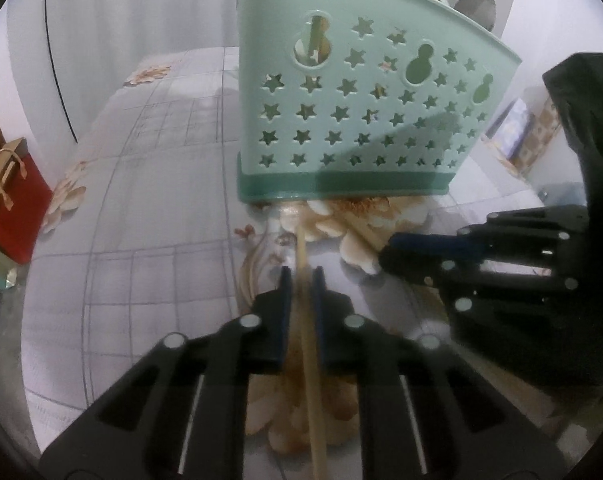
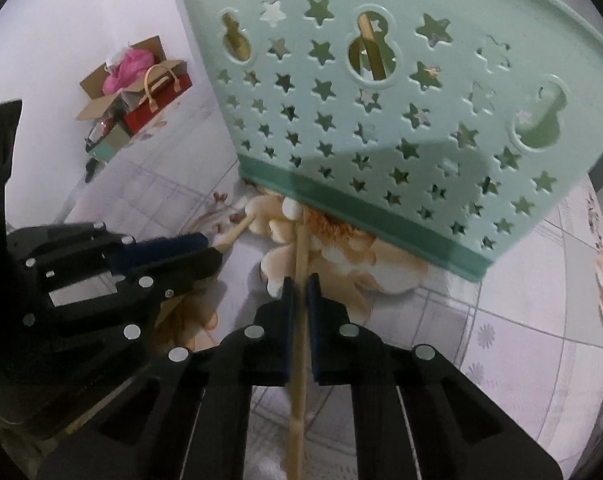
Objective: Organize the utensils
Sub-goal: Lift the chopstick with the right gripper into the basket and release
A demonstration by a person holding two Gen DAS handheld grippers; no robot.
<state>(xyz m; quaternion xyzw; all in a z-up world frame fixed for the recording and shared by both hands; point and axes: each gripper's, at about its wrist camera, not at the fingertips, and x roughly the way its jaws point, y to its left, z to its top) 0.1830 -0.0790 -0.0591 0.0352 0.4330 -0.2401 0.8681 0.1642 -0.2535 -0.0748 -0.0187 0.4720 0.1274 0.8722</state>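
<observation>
A mint-green utensil holder [image 1: 353, 108] with star cut-outs stands on the flowered tablecloth; it also shows in the right wrist view [image 2: 401, 120] and holds wooden utensils and a spoon. My left gripper [image 1: 301, 276] is shut on a wooden chopstick [image 1: 307, 320] whose tip points at the holder's base. My right gripper [image 2: 299, 284] is shut on another wooden chopstick [image 2: 299, 320], its tip also near the base. The right gripper [image 1: 389, 256] shows at the right of the left wrist view; the left gripper [image 2: 209, 248] shows at the left of the right wrist view.
A red gift bag [image 1: 17, 208] and an open cardboard box with pink stuff [image 2: 129, 76] sit at the table's far left edge. A patterned box [image 1: 521, 136] stands behind the holder on the right. The tablecloth [image 1: 141, 200] has grid lines and flower prints.
</observation>
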